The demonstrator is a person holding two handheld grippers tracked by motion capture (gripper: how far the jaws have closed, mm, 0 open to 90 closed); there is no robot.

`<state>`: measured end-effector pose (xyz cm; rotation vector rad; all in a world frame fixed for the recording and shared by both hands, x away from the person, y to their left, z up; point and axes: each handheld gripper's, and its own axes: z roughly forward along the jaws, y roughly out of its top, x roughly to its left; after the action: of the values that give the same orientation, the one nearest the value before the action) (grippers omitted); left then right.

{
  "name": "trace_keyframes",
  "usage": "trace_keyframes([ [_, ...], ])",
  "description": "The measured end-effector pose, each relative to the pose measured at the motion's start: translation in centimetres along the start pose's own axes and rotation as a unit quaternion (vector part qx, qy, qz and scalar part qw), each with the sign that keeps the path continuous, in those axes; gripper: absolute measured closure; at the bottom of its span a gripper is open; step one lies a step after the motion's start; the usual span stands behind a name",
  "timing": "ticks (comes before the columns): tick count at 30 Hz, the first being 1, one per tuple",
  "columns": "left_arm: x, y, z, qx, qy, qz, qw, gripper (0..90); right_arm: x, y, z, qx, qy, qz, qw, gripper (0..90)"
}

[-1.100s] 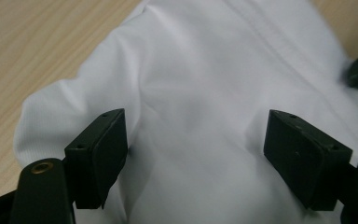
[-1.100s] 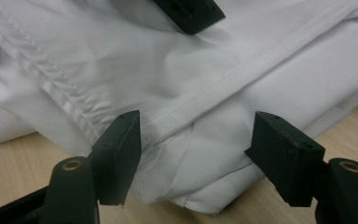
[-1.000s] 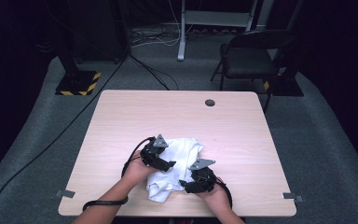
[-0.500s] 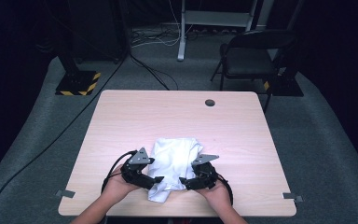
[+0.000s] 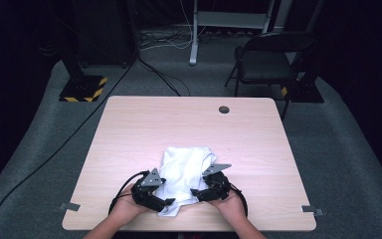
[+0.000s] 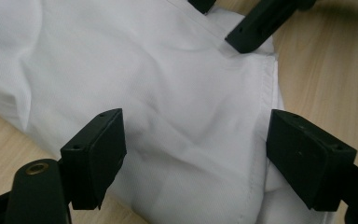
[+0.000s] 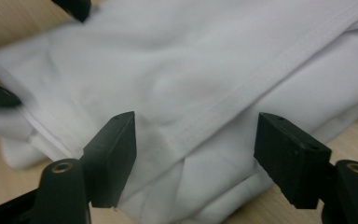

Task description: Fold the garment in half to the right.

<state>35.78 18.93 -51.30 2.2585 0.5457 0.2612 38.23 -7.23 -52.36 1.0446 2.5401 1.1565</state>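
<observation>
A white cloth (image 5: 186, 169) lies folded on the light wooden table (image 5: 258, 149), near its front edge. My left gripper (image 5: 165, 201) sits at the cloth's near left corner, jaws wide open. In the left gripper view the cloth (image 6: 168, 93) spreads under the open left gripper (image 6: 193, 140), with a stitched hem by the right jaw. My right gripper (image 5: 196, 191) is at the cloth's near right edge. Its jaws have just been closing a little but stand open, and in the right gripper view a hemmed fold (image 7: 242, 93) lies between them at the right gripper (image 7: 196, 135), unpinched.
A round cable hole (image 5: 224, 109) sits near the table's far edge. Grey tape marks (image 5: 69, 206) (image 5: 311, 210) flag the front corners. Beyond the table are a black chair (image 5: 271, 59), a yellow-and-black striped base (image 5: 84, 88) and floor cables (image 5: 54, 149).
My left gripper has come off the top of the cloth, back toward the person, to its near left corner. The cloth now lies flatter and squarer. The right gripper has barely moved.
</observation>
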Motion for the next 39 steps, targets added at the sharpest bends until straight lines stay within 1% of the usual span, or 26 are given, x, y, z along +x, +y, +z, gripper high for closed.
trace_keyframes([
  [2, -0.2, 0.1, 0.1, 0.003, 0.007, 0.005, 1.0000, 19.5, -0.3, 0.2, -0.4, -0.016, 0.029, 0.038, 0.9987, 32.3],
  [3, -0.3, 0.1, 0.1, 0.002, 0.009, 0.005, 0.9999, 19.5, -0.4, 0.3, -0.4, -0.019, 0.039, 0.048, 0.9979, 33.1],
  [4, -0.3, 0.0, 0.1, 0.002, 0.010, 0.006, 0.9999, 19.5, -0.3, 0.3, -0.3, -0.017, 0.042, 0.049, 0.9978, 34.1],
  [7, -0.4, -0.1, 0.1, -0.002, 0.014, 0.006, 0.9999, 19.5, 0.1, 0.2, 0.4, 0.006, 0.034, 0.030, 0.9989, 40.3],
  [8, -0.4, -0.1, 0.1, -0.002, 0.016, 0.009, 0.9998, 19.5, 0.3, 0.2, 0.6, 0.008, 0.031, 0.022, 0.9993, 44.4],
  [11, -0.5, -0.2, 0.1, -0.002, 0.020, 0.011, 0.9997, 19.6, 0.8, 0.5, 0.6, 0.021, 0.009, -0.016, 0.9996, 63.0],
  [14, -0.6, -0.2, 0.1, -0.002, 0.022, 0.012, 0.9997, 19.5, 1.0, 0.6, 0.4, 0.029, 0.005, -0.043, 0.9986, 76.3],
  [16, -0.6, -0.2, 0.1, -0.002, 0.023, 0.012, 0.9996, 19.5, 1.2, 0.7, 0.3, 0.036, 0.001, -0.063, 0.9973, 81.6],
  [18, -0.6, -0.2, 0.1, -0.002, 0.025, 0.013, 0.9996, 19.5, 1.4, 1.0, 0.0, 0.042, -0.008, -0.086, 0.9954, 84.9],
  [20, -0.7, -0.2, 0.1, -0.002, 0.026, 0.014, 0.9996, 19.6, 1.6, 1.2, -0.4, 0.044, -0.016, -0.103, 0.9936, 85.8],
  [22, -0.8, -0.2, 0.2, -0.003, 0.027, 0.016, 0.9995, 19.5, 1.7, 1.3, -0.8, 0.048, -0.021, -0.111, 0.9924, 86.3],
  [24, -0.8, -0.1, 0.3, -0.002, 0.027, 0.018, 0.9995, 19.5, 1.5, 1.4, -1.0, 0.058, -0.022, -0.109, 0.9920, 87.0],
  [26, -0.9, -0.1, 0.3, 0.000, 0.029, 0.019, 0.9994, 19.6, 1.3, 1.2, -0.9, 0.069, -0.023, -0.103, 0.9921, 87.9],
  [27, -0.9, -0.1, 0.3, 0.001, 0.030, 0.019, 0.9994, 19.6, 1.2, 1.0, -0.6, 0.078, -0.029, -0.104, 0.9910, 88.7],
  [28, -0.8, -0.1, 0.2, 0.000, 0.030, 0.019, 0.9994, 19.6, 1.0, 0.7, -0.3, 0.088, -0.039, -0.111, 0.9892, 90.0],
  [29, -0.8, -0.1, 0.2, 0.001, 0.029, 0.019, 0.9994, 19.6, 0.9, 0.5, -0.3, 0.081, -0.035, -0.108, 0.9902, 90.0],
  [30, -0.8, -0.1, 0.2, 0.001, 0.029, 0.019, 0.9994, 19.6, 0.7, 0.6, -0.3, 0.081, -0.030, -0.097, 0.9915, 88.8],
  [31, -0.8, -0.1, 0.2, 0.000, 0.028, 0.019, 0.9994, 19.6, 0.6, 0.6, -0.4, 0.079, -0.034, -0.095, 0.9917, 82.7],
  [32, -0.8, -0.2, 0.3, -0.001, 0.027, 0.019, 0.9994, 19.6, 0.6, 0.6, -0.4, 0.077, -0.044, -0.096, 0.9915, 76.8],
  [33, -0.8, -0.2, 0.3, -0.002, 0.027, 0.019, 0.9995, 19.6, 0.5, 0.6, -0.6, 0.073, -0.047, -0.093, 0.9919, 73.7],
  [34, -0.7, -0.2, 0.3, -0.002, 0.026, 0.019, 0.9995, 19.6, 0.5, 0.7, -0.8, 0.066, -0.045, -0.088, 0.9929, 72.4],
  [35, -0.7, -0.2, 0.3, -0.002, 0.025, 0.018, 0.9995, 19.6, 0.5, 0.8, -1.1, 0.055, -0.046, -0.084, 0.9938, 68.7],
  [36, -0.7, -0.2, 0.4, -0.003, 0.024, 0.017, 0.9996, 19.6, 0.6, 0.9, -1.4, 0.040, -0.047, -0.078, 0.9950, 62.7],
  [37, -0.7, -0.1, 0.4, -0.003, 0.024, 0.019, 0.9995, 19.6, 0.8, 1.1, -1.7, 0.021, -0.039, -0.072, 0.9964, 56.5],
  [39, -0.6, -0.1, 0.4, -0.003, 0.022, 0.017, 0.9996, 19.7, 1.2, 1.1, -1.8, -0.008, -0.004, -0.061, 0.9981, 49.6],
])
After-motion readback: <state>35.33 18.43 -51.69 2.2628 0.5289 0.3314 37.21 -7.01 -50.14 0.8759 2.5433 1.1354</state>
